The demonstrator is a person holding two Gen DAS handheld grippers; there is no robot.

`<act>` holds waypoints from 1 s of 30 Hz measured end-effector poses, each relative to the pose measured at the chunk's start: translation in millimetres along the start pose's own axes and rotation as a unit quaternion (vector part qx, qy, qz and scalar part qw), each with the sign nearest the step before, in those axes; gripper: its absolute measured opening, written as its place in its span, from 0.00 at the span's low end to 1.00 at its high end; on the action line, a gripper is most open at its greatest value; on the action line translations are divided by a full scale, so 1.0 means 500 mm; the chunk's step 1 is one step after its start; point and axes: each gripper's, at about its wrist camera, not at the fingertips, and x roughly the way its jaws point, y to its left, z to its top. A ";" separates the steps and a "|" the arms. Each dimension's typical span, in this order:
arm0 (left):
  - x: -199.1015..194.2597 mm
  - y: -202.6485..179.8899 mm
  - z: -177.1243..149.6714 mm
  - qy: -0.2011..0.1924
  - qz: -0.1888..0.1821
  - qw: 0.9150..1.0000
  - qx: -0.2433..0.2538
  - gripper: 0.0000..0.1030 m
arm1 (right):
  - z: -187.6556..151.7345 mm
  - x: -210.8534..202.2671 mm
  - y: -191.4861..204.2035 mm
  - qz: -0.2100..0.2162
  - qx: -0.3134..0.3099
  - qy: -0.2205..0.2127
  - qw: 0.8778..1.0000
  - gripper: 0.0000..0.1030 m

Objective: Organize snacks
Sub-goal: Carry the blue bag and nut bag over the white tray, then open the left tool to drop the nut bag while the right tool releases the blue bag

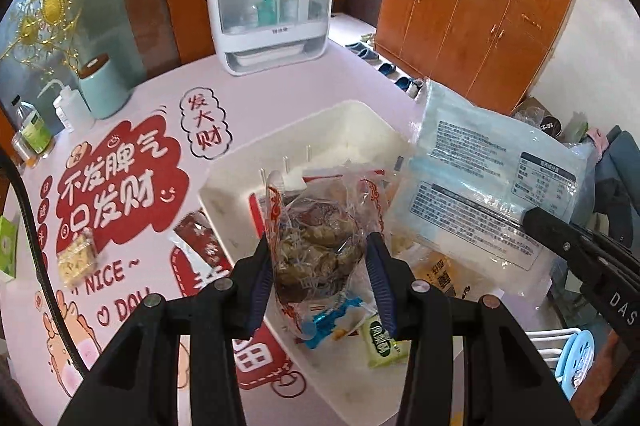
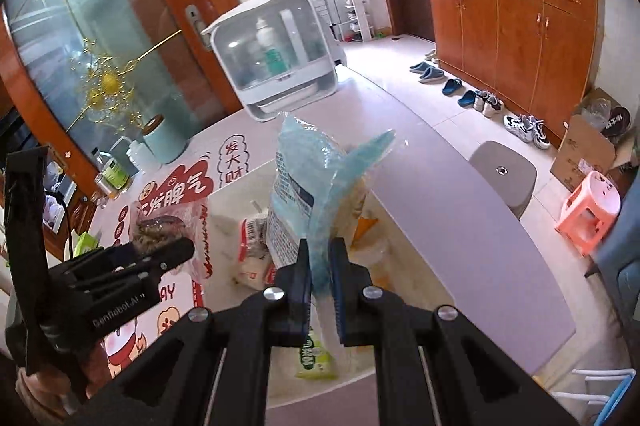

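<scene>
Both packs hang over the white bin (image 1: 224,181) — judged ready to drop in, since loose snacks already lie inside it. Left gripper (image 1: 320,274): fingers partly apart, clamped on the clear red-trimmed snack bag (image 1: 316,242), which sticks up between and past the tips. Right gripper (image 2: 320,266): fingers nearly together, pinching the pale blue pack (image 2: 316,177) by its bottom edge — pack stands above the tips.

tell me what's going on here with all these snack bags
A person is sorting snacks with a handheld gripper in each hand. The left gripper is clamped on a clear red-printed snack bag, the right gripper on a pale blue packet, both over the white bin. More packets lie in the bin and on the pink table.
</scene>
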 end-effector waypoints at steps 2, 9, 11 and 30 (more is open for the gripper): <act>0.014 -0.008 -0.003 0.007 0.001 1.000 -0.003 0.42 | 0.001 0.012 -0.005 -0.001 0.000 0.006 1.000 0.09; 0.058 -0.035 -0.035 0.046 0.003 0.999 0.009 0.87 | -0.018 0.073 -0.005 0.002 -0.020 0.058 0.998 0.16; 0.051 -0.034 -0.047 0.034 0.013 0.999 0.010 0.87 | -0.027 0.086 0.003 -0.025 -0.035 0.072 0.996 0.29; -0.052 0.038 -0.113 0.016 0.040 0.999 0.004 0.87 | -0.070 0.050 0.067 -0.010 -0.045 0.069 0.997 0.43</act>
